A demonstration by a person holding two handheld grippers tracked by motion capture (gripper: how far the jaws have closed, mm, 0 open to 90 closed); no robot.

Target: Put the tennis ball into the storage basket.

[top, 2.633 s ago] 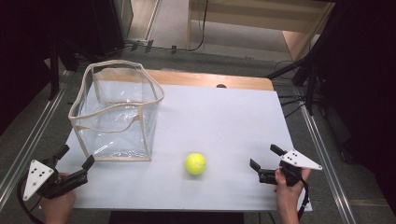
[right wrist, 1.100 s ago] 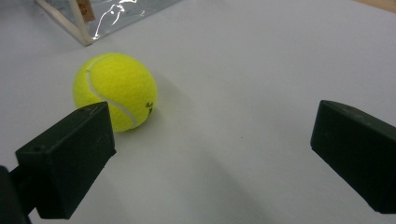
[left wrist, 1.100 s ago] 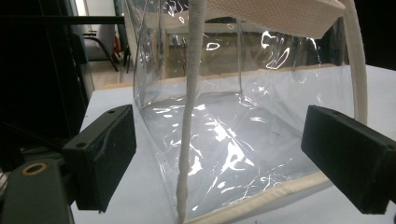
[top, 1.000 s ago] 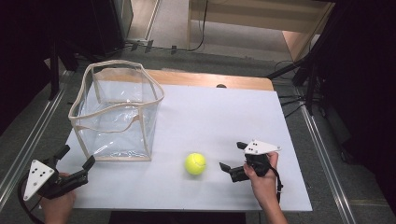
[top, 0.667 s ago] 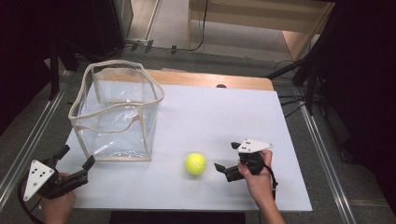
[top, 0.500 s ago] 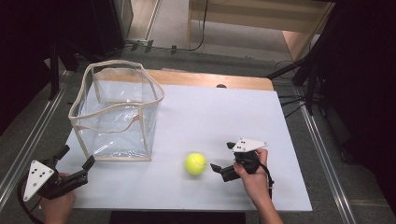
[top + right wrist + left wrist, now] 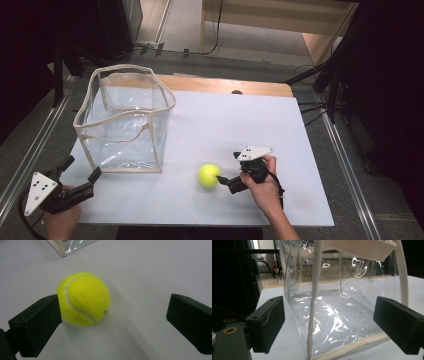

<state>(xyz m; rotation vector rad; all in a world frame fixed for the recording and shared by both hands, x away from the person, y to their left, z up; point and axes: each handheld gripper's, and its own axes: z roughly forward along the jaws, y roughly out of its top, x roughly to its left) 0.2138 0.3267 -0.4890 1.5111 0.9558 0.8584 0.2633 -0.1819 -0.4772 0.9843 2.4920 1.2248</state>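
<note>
right gripper (image 7: 225, 172): jaws spread, sitting just right of ball (image 7: 208, 175), lower centre of high view | ball lying on table (image 7: 240, 125) | left gripper (image 7: 80, 172): jaws spread, resting lower left, facing bag (image 7: 125, 120)

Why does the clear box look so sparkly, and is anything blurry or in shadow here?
In the left gripper view, the clear box throws bright white glints off its crinkled plastic. In the right gripper view, the tennis ball is sharp and casts a soft shadow on the table. In the high view, the surroundings are dark while the table is evenly lit.
</note>
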